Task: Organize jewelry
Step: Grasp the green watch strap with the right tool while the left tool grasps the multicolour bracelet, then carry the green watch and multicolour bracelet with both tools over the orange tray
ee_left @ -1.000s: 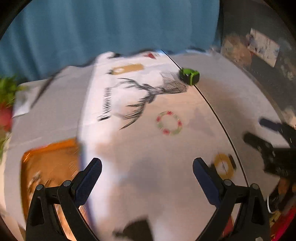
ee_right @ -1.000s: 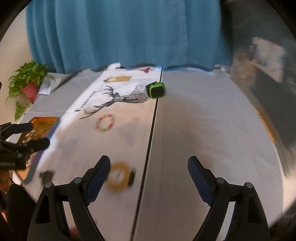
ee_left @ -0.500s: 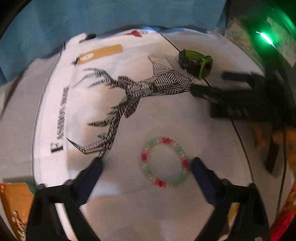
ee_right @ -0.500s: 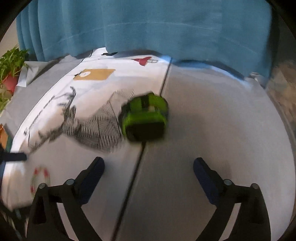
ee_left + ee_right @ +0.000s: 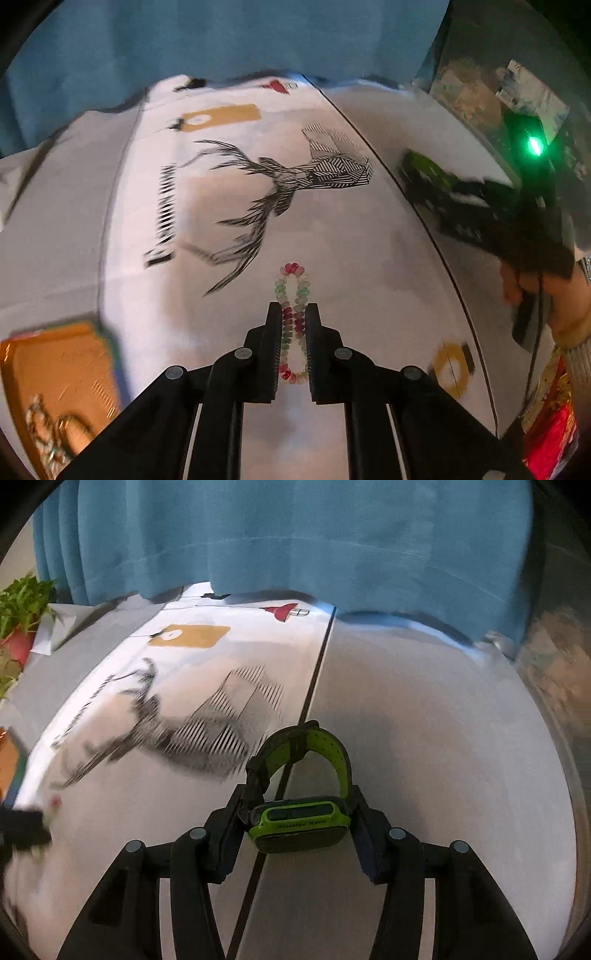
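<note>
A bracelet (image 5: 291, 273) of red, green and white beads lies on the white deer-print cloth (image 5: 229, 295). My left gripper (image 5: 293, 308) is closing on it, and the pads squeeze the ring into a narrow oval. A black and lime-green watch (image 5: 299, 825) sits over the table seam between the fingers of my right gripper (image 5: 300, 790). Its jaws are closing and both pads touch the sides of the watch case. In the left wrist view the watch (image 5: 424, 170) and the right gripper show blurred at the right.
An orange tray (image 5: 55, 369) holding a chain sits at the lower left. A yellow band (image 5: 448, 365) lies near the seam. A person's hand (image 5: 565, 306) holds the right gripper. A potted plant (image 5: 18, 627) stands far left; a blue curtain (image 5: 295, 535) hangs behind.
My left gripper came down over the beaded bracelet and closed, flattening the ring. My right gripper travelled to the watch and closed around its case.
</note>
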The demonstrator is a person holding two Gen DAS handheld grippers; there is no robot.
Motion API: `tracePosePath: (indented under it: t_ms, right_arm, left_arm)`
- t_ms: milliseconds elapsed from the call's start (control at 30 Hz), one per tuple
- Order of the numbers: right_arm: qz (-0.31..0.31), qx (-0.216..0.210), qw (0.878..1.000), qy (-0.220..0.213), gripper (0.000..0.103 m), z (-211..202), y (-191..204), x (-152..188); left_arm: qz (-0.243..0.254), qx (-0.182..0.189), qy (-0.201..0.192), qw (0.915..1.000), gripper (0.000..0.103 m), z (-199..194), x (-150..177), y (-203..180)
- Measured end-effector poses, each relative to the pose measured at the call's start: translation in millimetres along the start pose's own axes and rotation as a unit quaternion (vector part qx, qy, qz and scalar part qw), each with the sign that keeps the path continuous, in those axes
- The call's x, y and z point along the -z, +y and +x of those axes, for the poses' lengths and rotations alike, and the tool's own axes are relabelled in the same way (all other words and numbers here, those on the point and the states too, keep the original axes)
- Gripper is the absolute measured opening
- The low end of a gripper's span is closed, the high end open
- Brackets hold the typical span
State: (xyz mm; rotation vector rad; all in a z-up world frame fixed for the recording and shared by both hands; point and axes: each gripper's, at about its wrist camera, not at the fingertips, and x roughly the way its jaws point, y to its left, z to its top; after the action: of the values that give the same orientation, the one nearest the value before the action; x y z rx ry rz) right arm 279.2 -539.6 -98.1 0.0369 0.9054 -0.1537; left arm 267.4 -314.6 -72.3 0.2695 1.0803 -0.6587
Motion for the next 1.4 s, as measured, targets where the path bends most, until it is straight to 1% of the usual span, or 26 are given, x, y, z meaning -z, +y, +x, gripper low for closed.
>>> tracePosePath:
  t_ms: [167,300,367,400,600,667,800,833,967,1100,1233,1400]
  right_arm:
    - [0.013,-0.002,1.000,-0.011,0.053,-65.2,16.0,47.2]
    - [0.014,-0.005,1.000,-0.013,0.053,-119.7,43.6,85.4]
    - [0.013,-0.008,1.000,-0.019,0.053,-149.9,60.8,106.0]
    - [0.010,-0.013,1.000,-0.024,0.053,-166.4,70.7,116.2]
    - [0.015,-0.032,0.998,-0.053,0.053,-244.4,116.9,164.6]
    - [0.014,-0.039,0.997,-0.062,0.053,-269.5,134.3,181.9]
    - [0.003,-0.053,0.996,-0.068,0.053,-303.8,162.6,209.7]
    - [-0.002,-0.060,0.996,-0.069,0.053,-313.6,171.9,219.2]
    - [-0.017,-0.080,0.995,-0.064,0.053,-334.8,196.9,245.5]
    - [-0.033,-0.104,0.993,-0.054,0.053,-349.8,222.5,270.3]
    - [-0.045,-0.122,0.990,-0.044,0.053,-357.7,241.1,286.4]
    - [-0.057,-0.131,0.989,-0.031,0.053,-356.8,253.3,293.5]
  left_arm:
    - [-0.012,-0.011,-0.036,0.9992,0.010,-57.7,36.9,8.0]
    - [-0.033,-0.019,-0.063,0.9973,0.010,-110.3,85.0,12.2]
    - [-0.040,-0.019,-0.071,0.9965,0.010,-129.0,107.5,13.6]
    - [-0.043,-0.022,-0.076,0.9960,0.010,-141.2,124.3,13.9]
    - [-0.063,-0.026,-0.089,0.9937,0.010,-189.5,203.2,13.9]
    - [-0.064,-0.031,-0.095,0.9930,0.010,-202.1,222.7,11.5]
    - [-0.068,-0.038,-0.107,0.9912,0.010,-227.6,268.6,7.1]
    - [-0.069,-0.040,-0.108,0.9910,0.010,-230.4,275.5,6.1]
    - [-0.080,-0.042,-0.112,0.9895,0.010,-244.6,309.2,4.5]
    - [-0.084,-0.053,-0.122,0.9876,0.010,-253.6,331.0,1.7]
    - [-0.092,-0.049,-0.122,0.9871,0.010,-255.5,343.4,2.6]
    - [-0.097,-0.048,-0.125,0.9863,0.010,-257.2,346.8,4.0]
